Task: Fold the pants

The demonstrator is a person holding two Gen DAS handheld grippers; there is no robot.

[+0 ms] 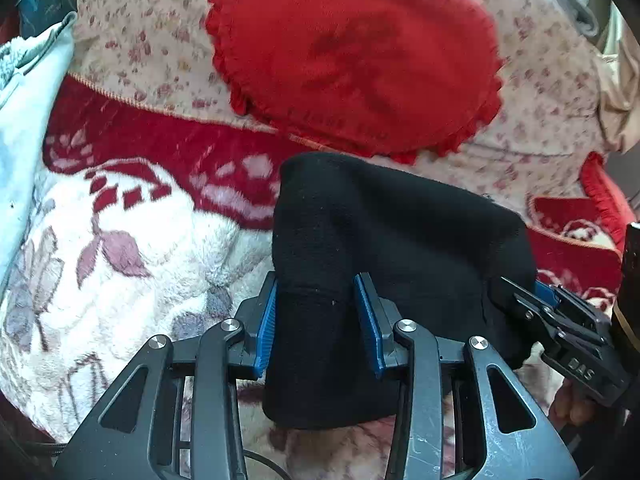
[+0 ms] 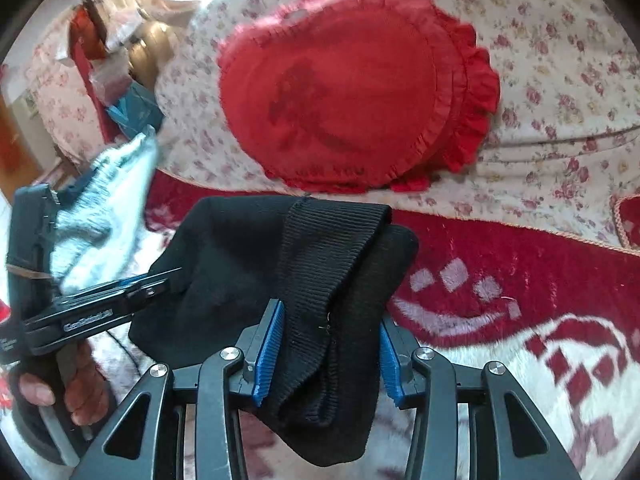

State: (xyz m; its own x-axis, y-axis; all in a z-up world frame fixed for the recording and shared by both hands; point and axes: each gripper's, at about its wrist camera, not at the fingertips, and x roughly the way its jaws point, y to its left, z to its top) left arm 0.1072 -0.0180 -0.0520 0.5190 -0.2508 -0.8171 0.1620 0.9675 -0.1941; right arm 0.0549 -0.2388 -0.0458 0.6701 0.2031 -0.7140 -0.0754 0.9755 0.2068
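Observation:
The black pants (image 1: 392, 240) are bunched into a thick folded bundle, held up above a red and white blanket. My left gripper (image 1: 316, 320) is shut on the bundle's left end, blue pads pressing the fabric. My right gripper (image 2: 332, 352) is shut on the other end, where the ribbed waistband (image 2: 332, 240) folds over. Each gripper shows in the other's view: the right one (image 1: 532, 300) at the right, the left one (image 2: 156, 280) at the left, both biting the pants (image 2: 236, 252).
A round red frilled cushion (image 1: 356, 56) leans on a floral cover (image 1: 132, 32) behind the pants. The fleecy red and white blanket (image 1: 120, 248) lies below. A pale blue garment (image 2: 112, 208) is at the left, with clutter beyond it.

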